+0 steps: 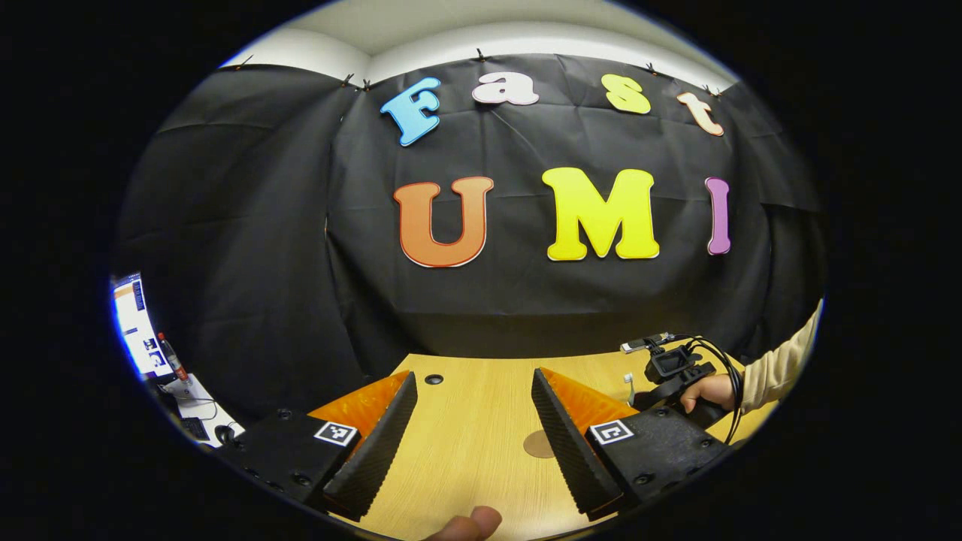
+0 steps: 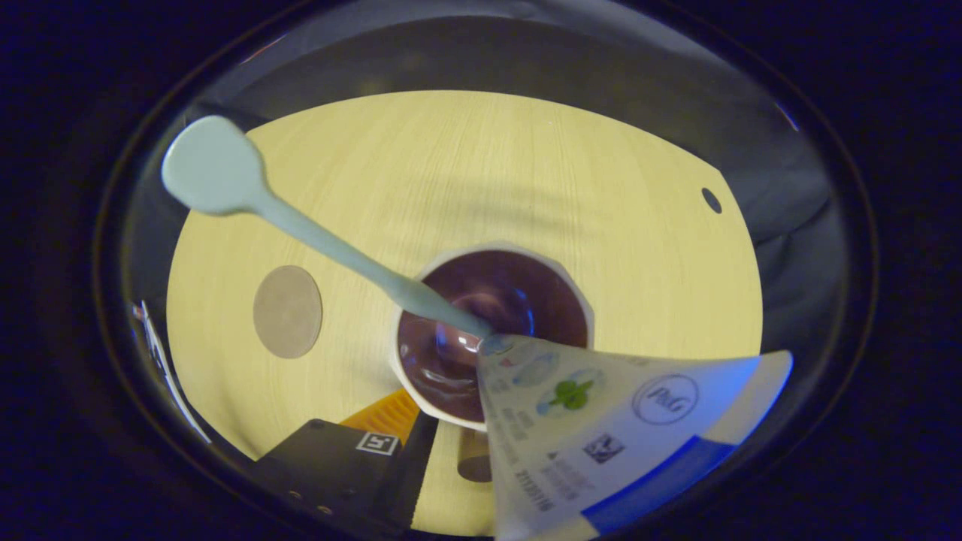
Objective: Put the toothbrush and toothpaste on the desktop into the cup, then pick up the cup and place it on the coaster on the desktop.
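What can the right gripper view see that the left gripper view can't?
Right gripper view: it looks down into the cup, with the toothbrush and the toothpaste tube standing in it. Left gripper view: the left gripper open above the desk, a hand farther off, and a screen at the side. Both: the wooden desktop and the round coaster.

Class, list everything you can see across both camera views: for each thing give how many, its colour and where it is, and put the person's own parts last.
Table: one, pale wood, under everything.
Cup: one, dark inside with a pale rim, mid-table.
Toothbrush: one, pale green, standing in the cup, leaning left.
Toothpaste: one, white and blue, end in the cup.
Coaster: one, grey-brown, round, left of the cup.
Left tool: one, open above the table.
Right tool: one, held over the table's right side.
Hand: one, holding the right tool, beige sleeve.
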A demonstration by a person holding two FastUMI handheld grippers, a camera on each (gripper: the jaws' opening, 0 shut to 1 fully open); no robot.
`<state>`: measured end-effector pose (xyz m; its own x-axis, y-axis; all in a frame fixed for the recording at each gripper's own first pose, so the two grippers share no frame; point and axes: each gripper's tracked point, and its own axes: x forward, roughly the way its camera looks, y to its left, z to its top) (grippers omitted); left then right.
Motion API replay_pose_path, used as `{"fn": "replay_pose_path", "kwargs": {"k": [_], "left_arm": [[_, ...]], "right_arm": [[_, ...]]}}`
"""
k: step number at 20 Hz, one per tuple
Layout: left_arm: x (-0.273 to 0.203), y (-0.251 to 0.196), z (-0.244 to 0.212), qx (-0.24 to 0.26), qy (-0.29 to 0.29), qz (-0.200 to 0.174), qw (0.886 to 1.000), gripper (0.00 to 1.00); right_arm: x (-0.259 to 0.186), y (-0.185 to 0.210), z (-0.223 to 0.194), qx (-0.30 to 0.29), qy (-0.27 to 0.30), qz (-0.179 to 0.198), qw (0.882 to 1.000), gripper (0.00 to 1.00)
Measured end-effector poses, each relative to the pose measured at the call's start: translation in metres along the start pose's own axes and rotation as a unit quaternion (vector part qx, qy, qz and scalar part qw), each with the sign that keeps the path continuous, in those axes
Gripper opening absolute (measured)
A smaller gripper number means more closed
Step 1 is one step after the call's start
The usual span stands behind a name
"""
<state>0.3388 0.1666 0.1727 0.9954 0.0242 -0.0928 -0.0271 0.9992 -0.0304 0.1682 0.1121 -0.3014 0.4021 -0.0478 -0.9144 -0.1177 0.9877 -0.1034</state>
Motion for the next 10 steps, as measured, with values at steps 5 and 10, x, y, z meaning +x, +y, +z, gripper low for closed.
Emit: {"fn": "replay_pose_path", "kwargs": {"k": [5, 10], "left_arm": [[0.003, -0.001, -0.005, -0.014, 0.007, -0.013, 1.0, 0.96], [0.004, 0.0, -0.012, -0.015, 0.016, -0.017, 1.0, 0.96]], "right_arm": [[0.002, 0.005, -0.005, 0.03, 0.018, 0.0, 0.999, 0.3], [0.001, 0.009, -0.01, 0.032, 0.021, 0.022, 0.999, 0.28]]}}
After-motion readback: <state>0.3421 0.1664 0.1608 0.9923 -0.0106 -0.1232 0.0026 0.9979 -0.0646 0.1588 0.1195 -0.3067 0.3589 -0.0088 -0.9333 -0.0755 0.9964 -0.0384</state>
